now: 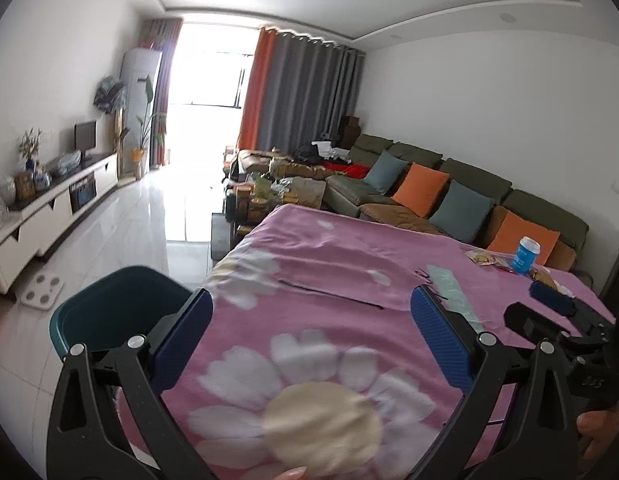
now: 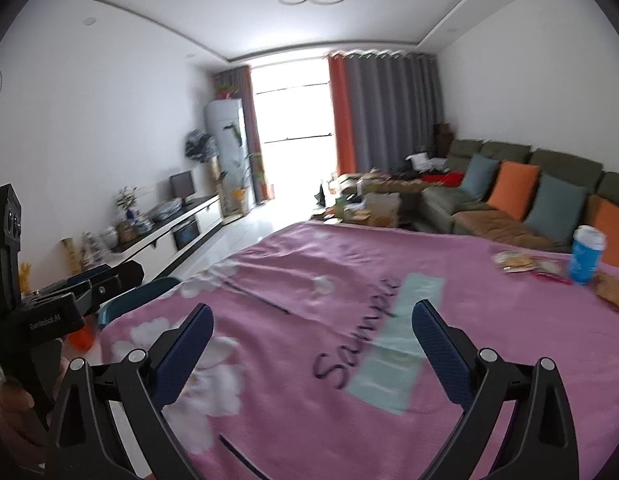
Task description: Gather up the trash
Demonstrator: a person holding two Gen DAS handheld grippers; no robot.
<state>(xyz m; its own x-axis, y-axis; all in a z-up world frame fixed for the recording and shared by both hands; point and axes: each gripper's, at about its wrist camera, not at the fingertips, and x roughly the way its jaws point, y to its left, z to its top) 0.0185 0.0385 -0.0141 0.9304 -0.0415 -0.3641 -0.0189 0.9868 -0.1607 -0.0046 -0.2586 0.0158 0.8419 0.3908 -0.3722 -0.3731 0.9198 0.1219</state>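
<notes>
At the bottom of each wrist view the tongs gape wide with nothing between them: the left gripper (image 1: 311,328) and right gripper (image 2: 311,340) both hover released over the pink blanket (image 1: 329,280), seemingly free for a fresh pick. The trash waits at the right edge of both frames: wrappers (image 2: 513,262) beside a blue cup (image 2: 585,256), apart from either gripper. The teal bin (image 1: 109,308) stands lower left, just off the blanket's edge, likely put close for short drops.
</notes>
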